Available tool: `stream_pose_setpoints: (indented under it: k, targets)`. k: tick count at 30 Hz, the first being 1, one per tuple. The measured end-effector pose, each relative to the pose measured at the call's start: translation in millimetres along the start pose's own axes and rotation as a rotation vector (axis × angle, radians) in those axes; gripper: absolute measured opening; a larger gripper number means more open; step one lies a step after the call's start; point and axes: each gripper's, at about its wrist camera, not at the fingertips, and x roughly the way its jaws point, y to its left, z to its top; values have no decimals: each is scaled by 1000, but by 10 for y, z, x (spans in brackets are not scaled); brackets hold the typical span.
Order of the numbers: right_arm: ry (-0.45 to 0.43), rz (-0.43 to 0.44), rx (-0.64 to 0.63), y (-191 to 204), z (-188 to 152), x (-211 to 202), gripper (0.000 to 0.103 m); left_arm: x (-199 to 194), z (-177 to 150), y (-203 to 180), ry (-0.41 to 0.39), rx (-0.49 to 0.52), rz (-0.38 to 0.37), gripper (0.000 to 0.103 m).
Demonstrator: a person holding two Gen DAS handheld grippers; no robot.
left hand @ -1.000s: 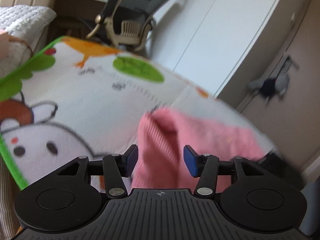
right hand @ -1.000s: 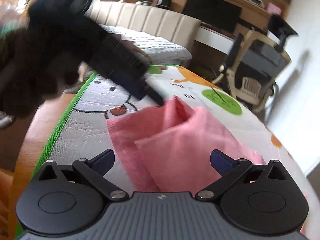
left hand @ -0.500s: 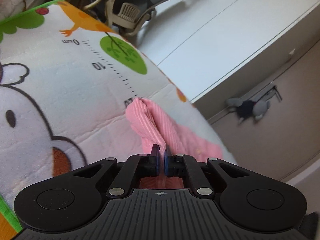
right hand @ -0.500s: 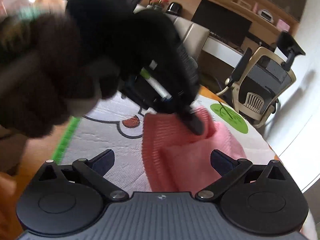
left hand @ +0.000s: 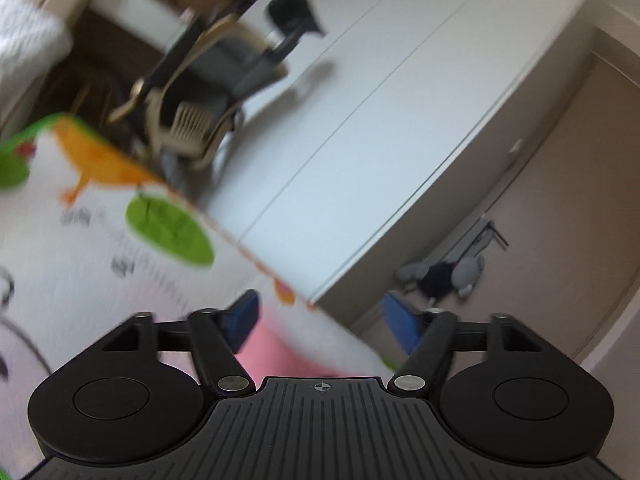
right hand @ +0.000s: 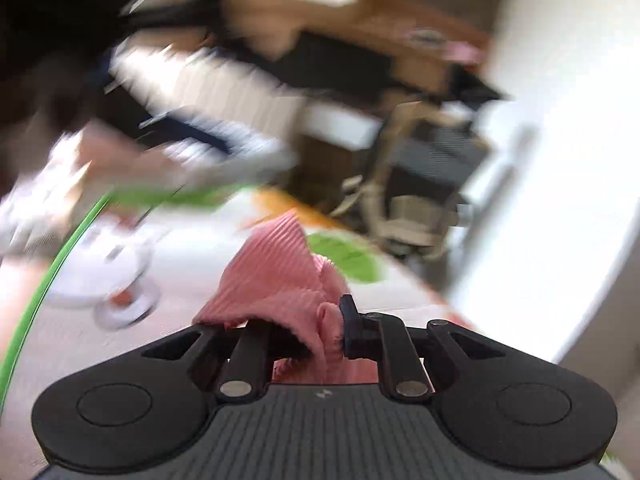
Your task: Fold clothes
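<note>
The pink ribbed garment (right hand: 276, 272) lies bunched on the cartoon play mat (right hand: 192, 264). My right gripper (right hand: 320, 332) is shut on a fold of it. Cloth drapes over the left finger and presses against the right finger (right hand: 352, 328). In the left wrist view my left gripper (left hand: 320, 324) is open, with its blue pads (left hand: 240, 320) wide apart and nothing between them. It hangs above the mat (left hand: 80, 272), and only a strip of the pink garment (left hand: 272, 352) shows below it. Both views are blurred by motion.
An office chair (left hand: 208, 92) stands past the mat's far edge, and a white wardrobe (left hand: 360, 120) runs along the right. A grey plush toy (left hand: 444, 276) hangs on a brown door. A dark blurred shape (right hand: 60, 40) fills the upper left of the right wrist view.
My left gripper closed on the pink fold, then let go, opened wide and rose. My right gripper, open before, has moved in and shut on the garment.
</note>
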Motion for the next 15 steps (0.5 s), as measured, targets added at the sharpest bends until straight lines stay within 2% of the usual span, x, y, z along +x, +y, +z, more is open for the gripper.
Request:
stream_pose_setpoints:
  k: [3, 6, 11, 13, 15]
  targets:
    - [-18, -122, 118, -540, -102, -293, 13, 82, -24, -129, 7, 43, -7, 92]
    - [55, -194, 223, -963, -389, -470, 11, 316, -173, -153, 80, 37, -3, 93]
    - [239, -231, 297, -1243, -1021, -493, 11, 887, -601, -119, 276, -9, 7, 93]
    - [279, -236, 311, -1315, -1184, -464, 11, 1101, -791, -114, 356, -14, 5, 93]
    - [283, -236, 304, -1341, -1234, -490, 11, 1284, -950, -131, 413, -13, 5, 93]
